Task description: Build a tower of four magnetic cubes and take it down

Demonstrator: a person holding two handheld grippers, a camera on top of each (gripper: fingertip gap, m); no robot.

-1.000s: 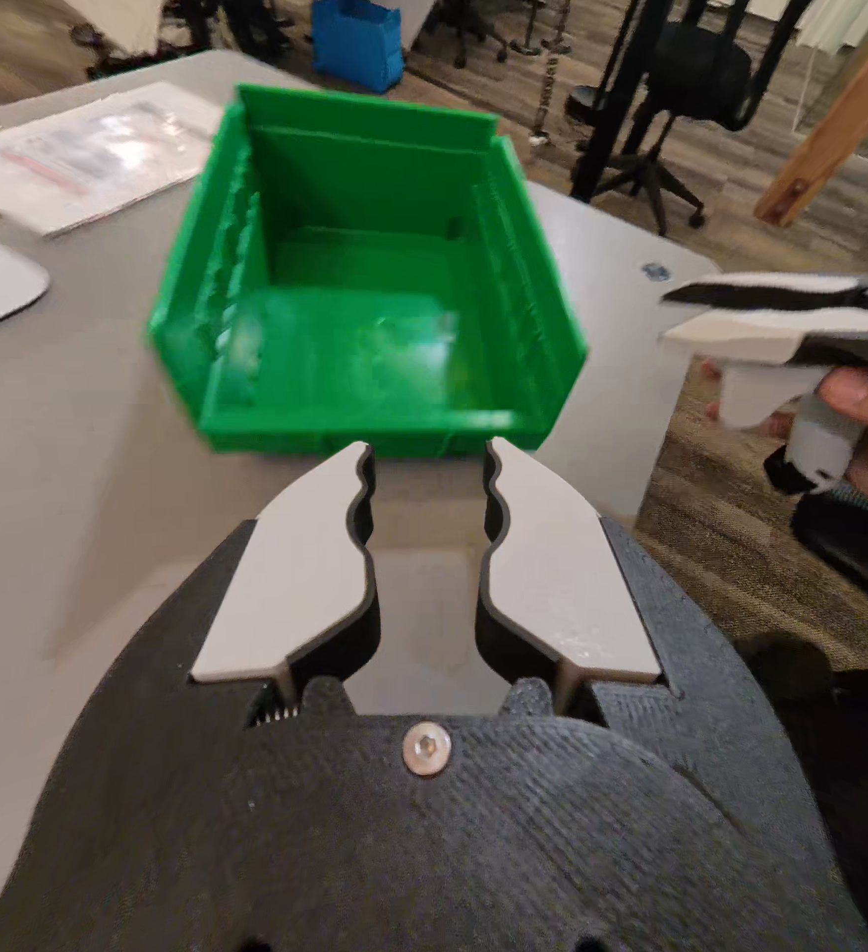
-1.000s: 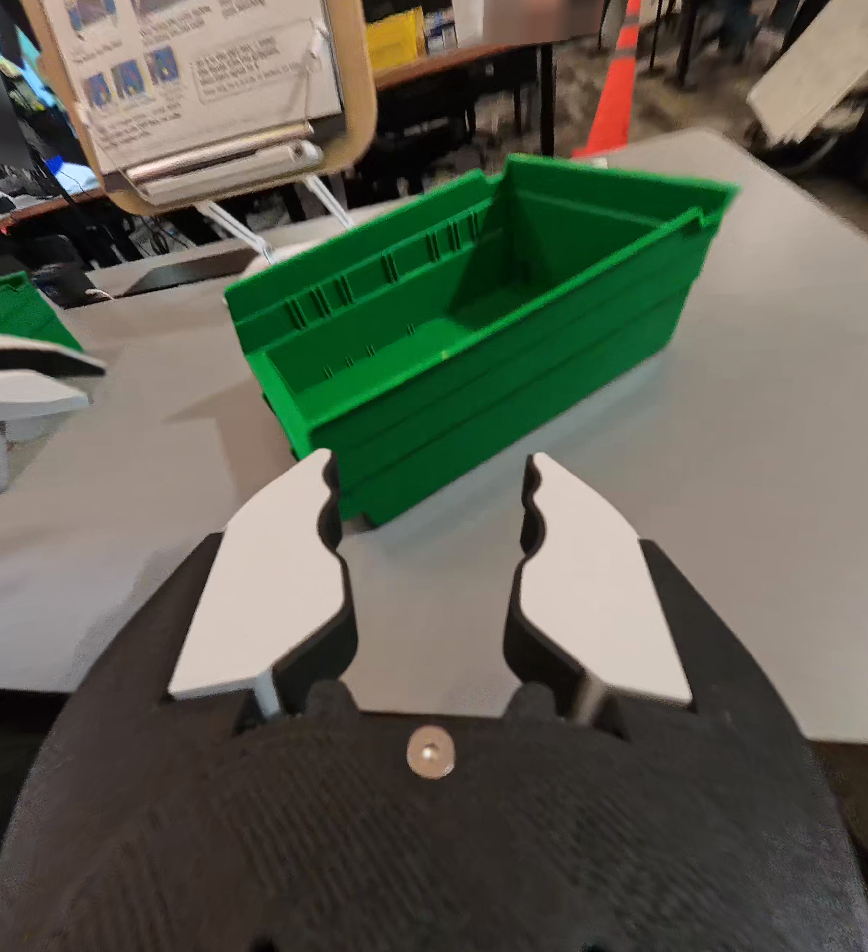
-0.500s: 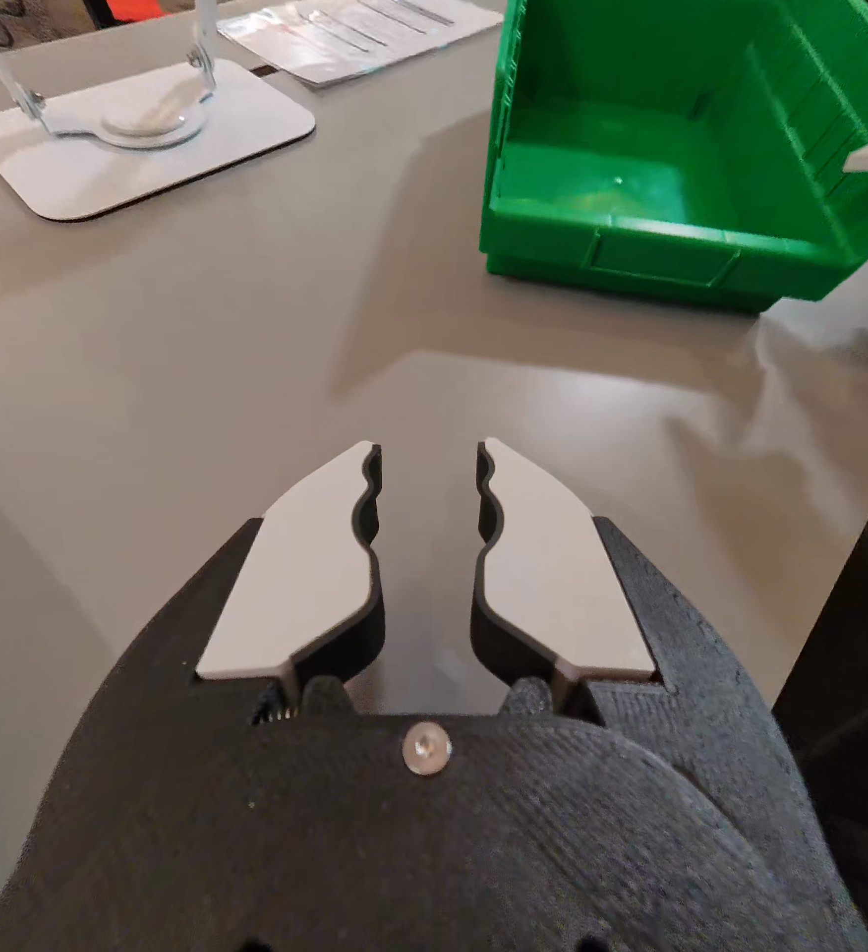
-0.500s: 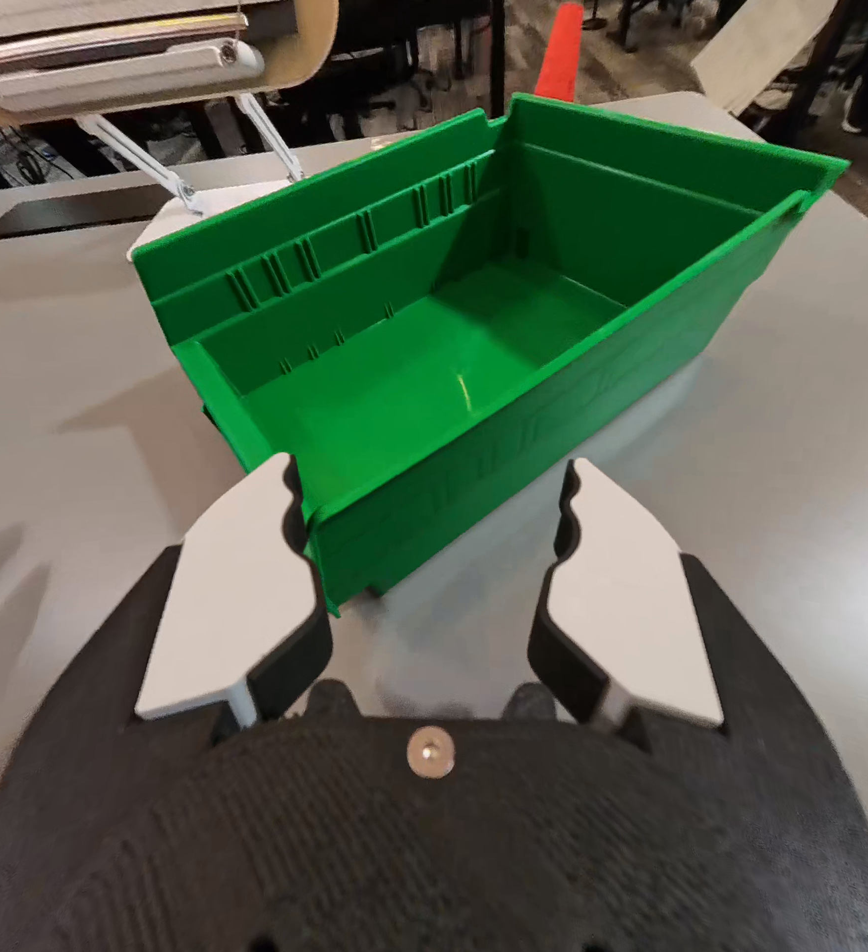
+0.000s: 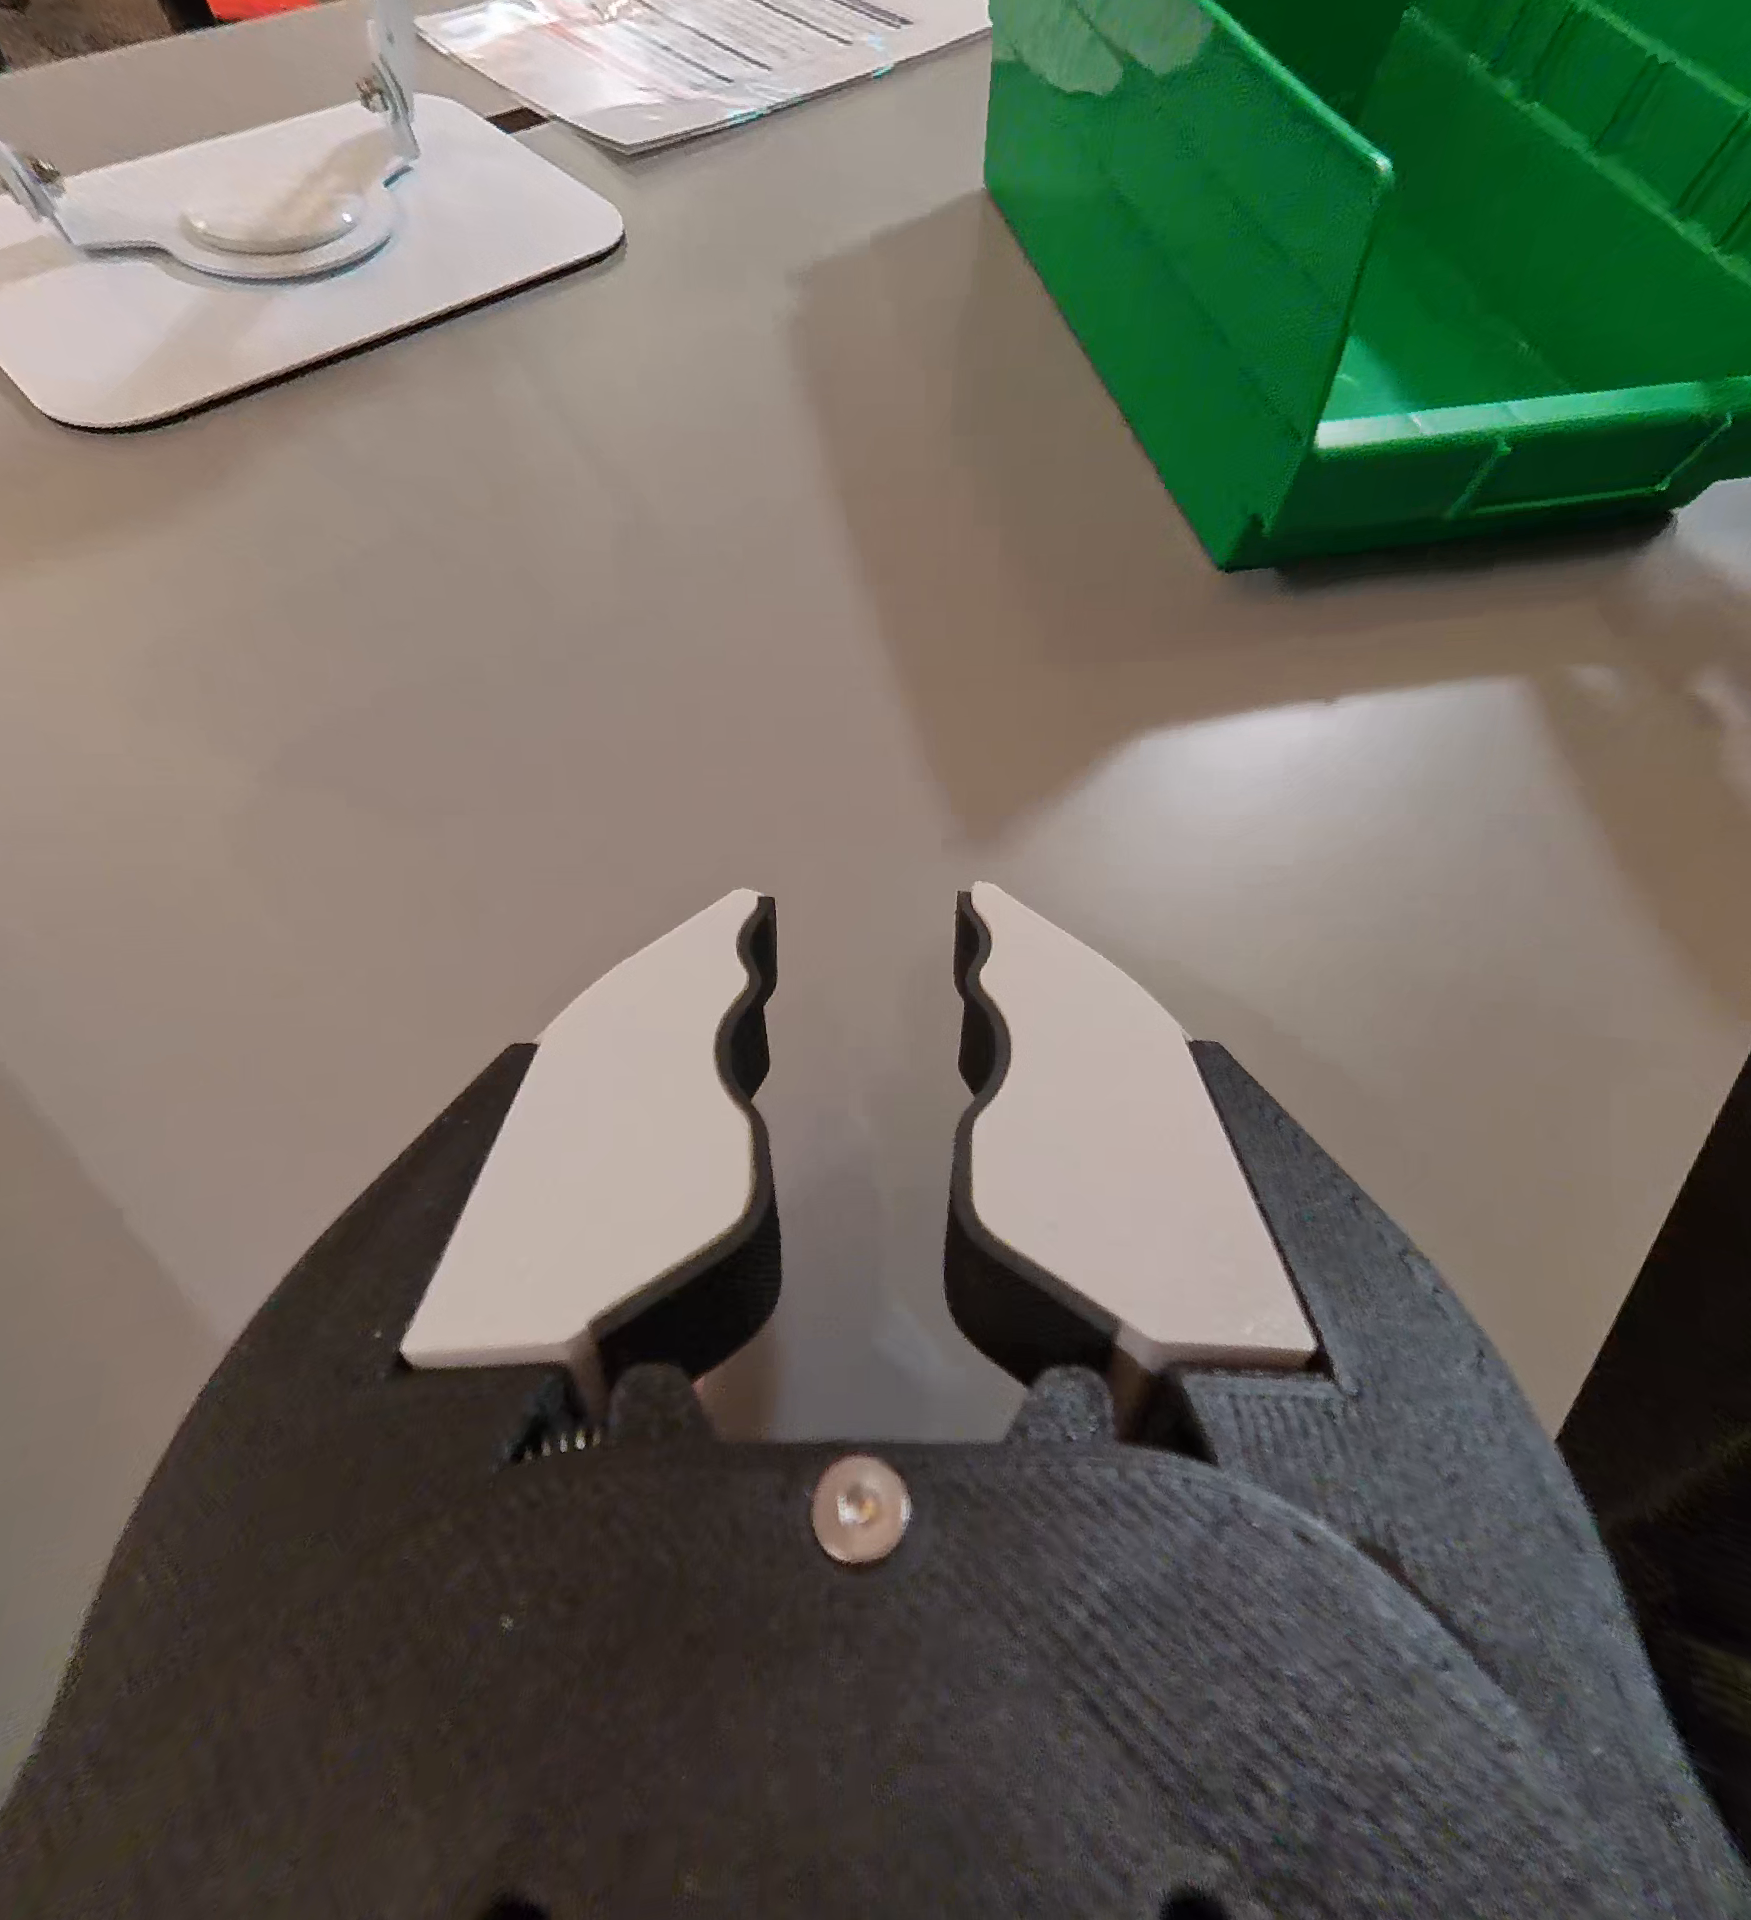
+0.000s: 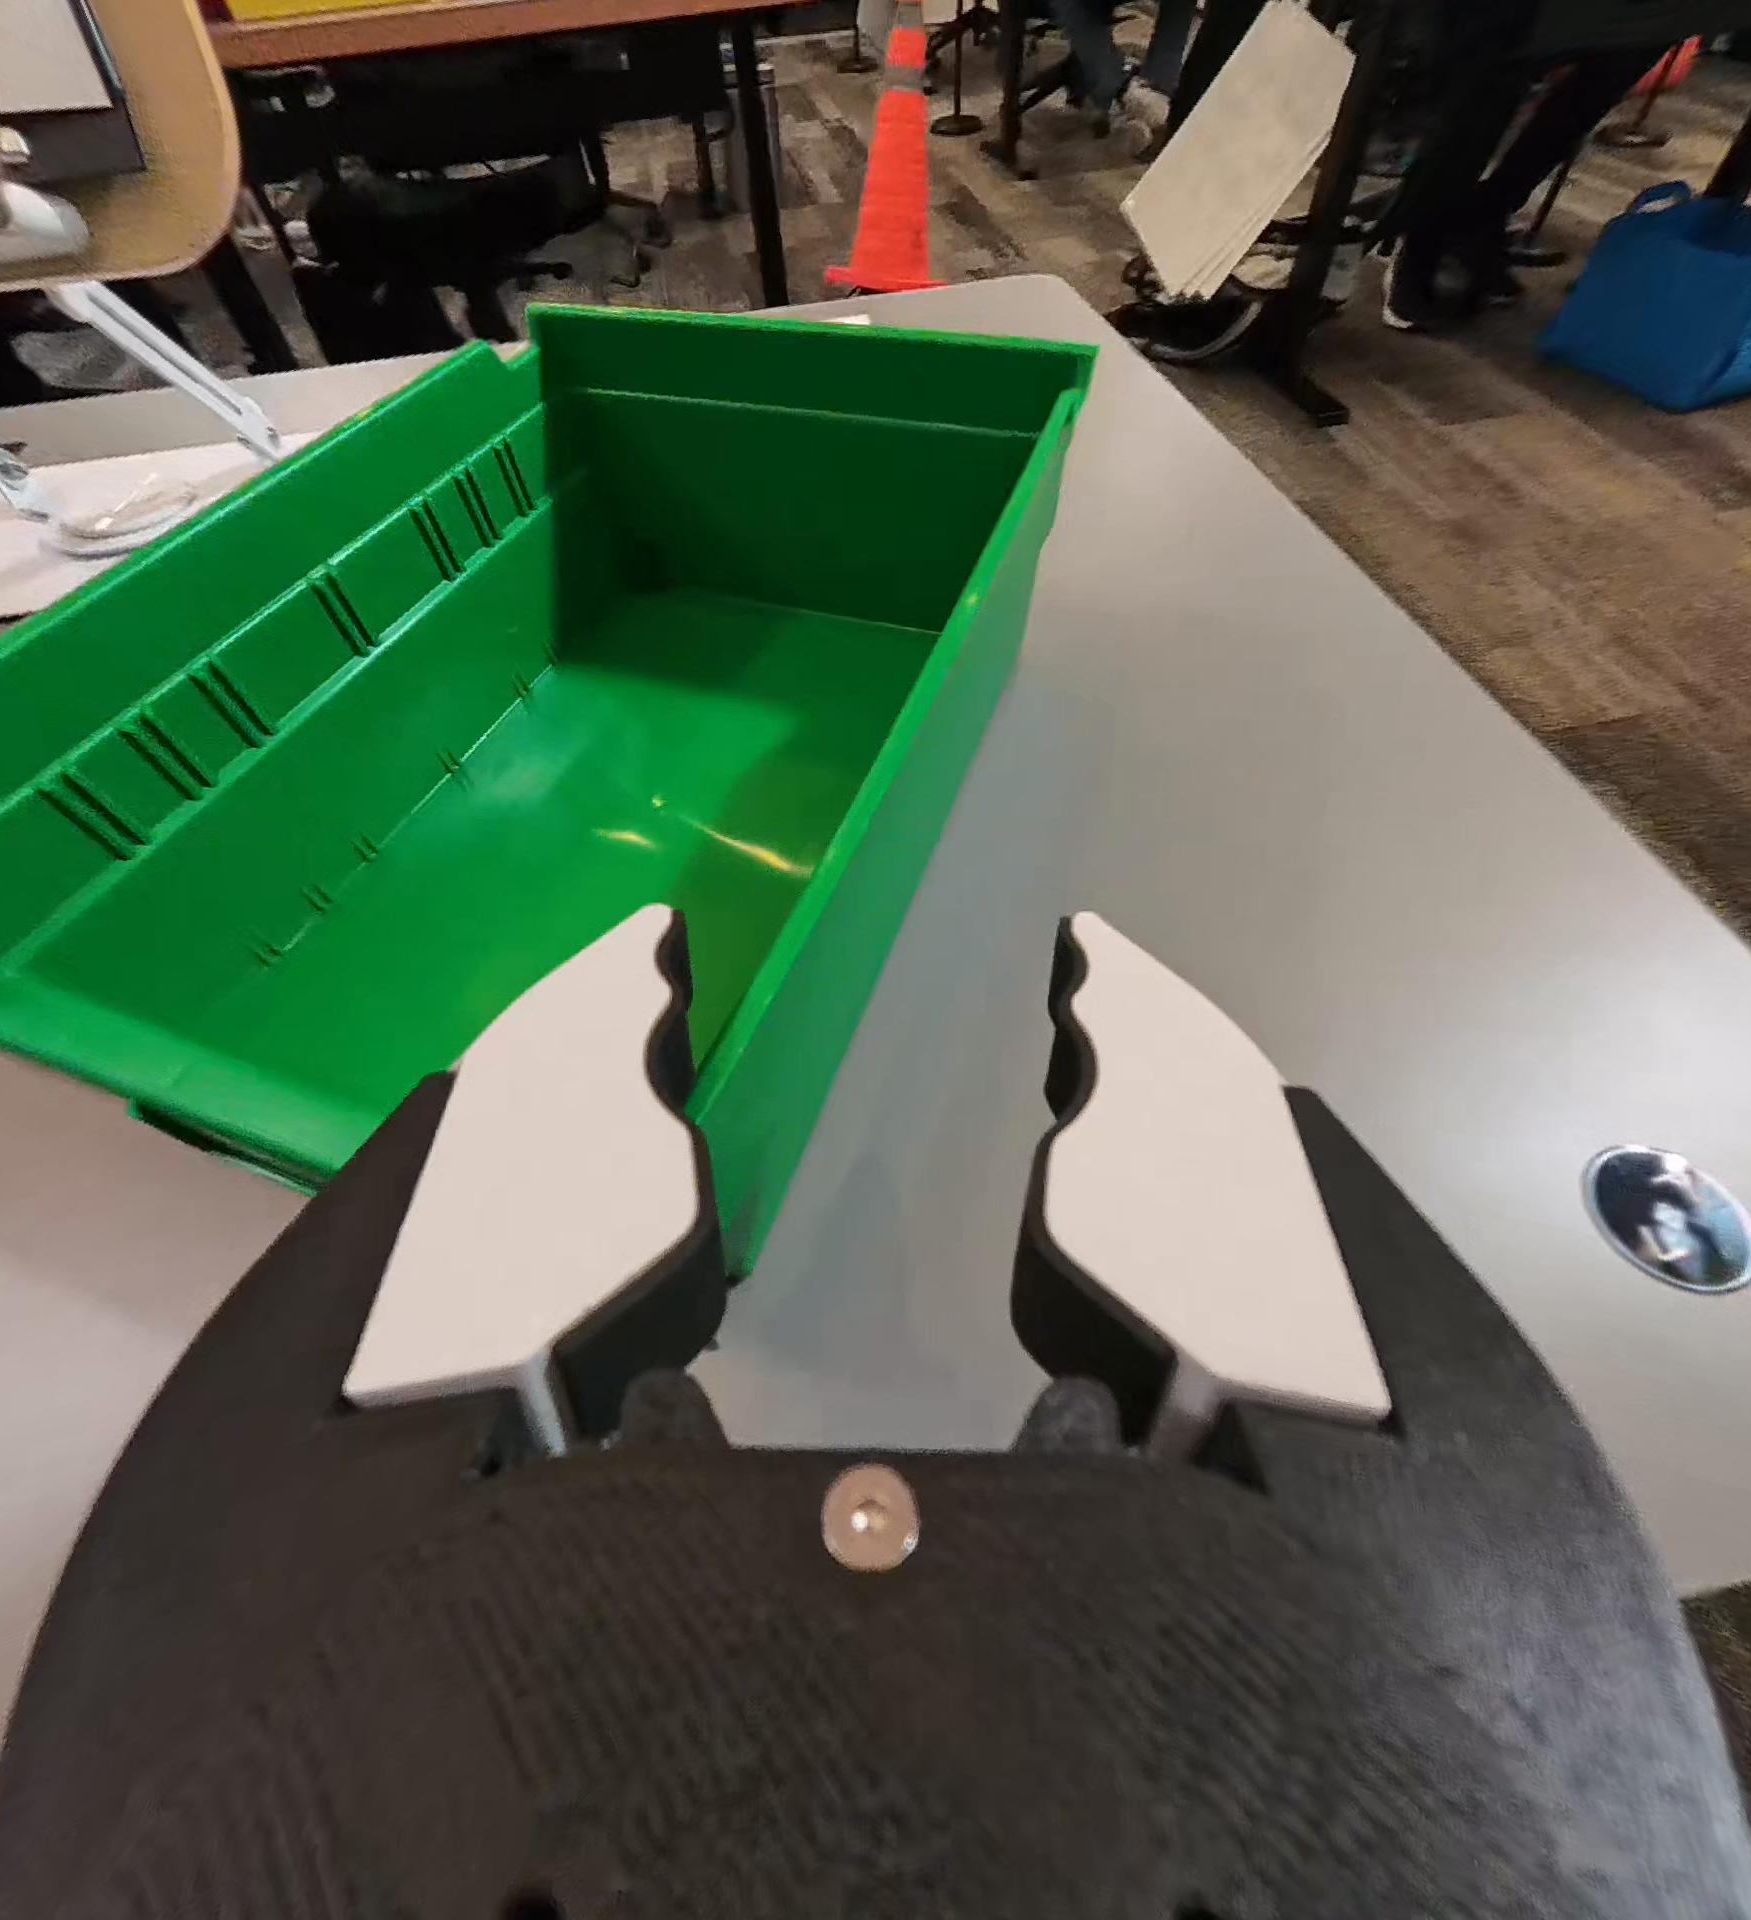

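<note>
Green bin (image 6: 497, 790) rests on grey table (image 6: 1318, 831); carpeted room (image 6: 1577, 468) beyond.

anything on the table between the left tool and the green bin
Nothing: in the left wrist view only bare grey table runs from the open left tool to the green bin, crossed by shadow and a glare patch.

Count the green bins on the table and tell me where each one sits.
1. A single empty green bin sits on the grey table, with the open right gripper straddling its near side wall. The left wrist view shows the same bin, not a second one.
</note>
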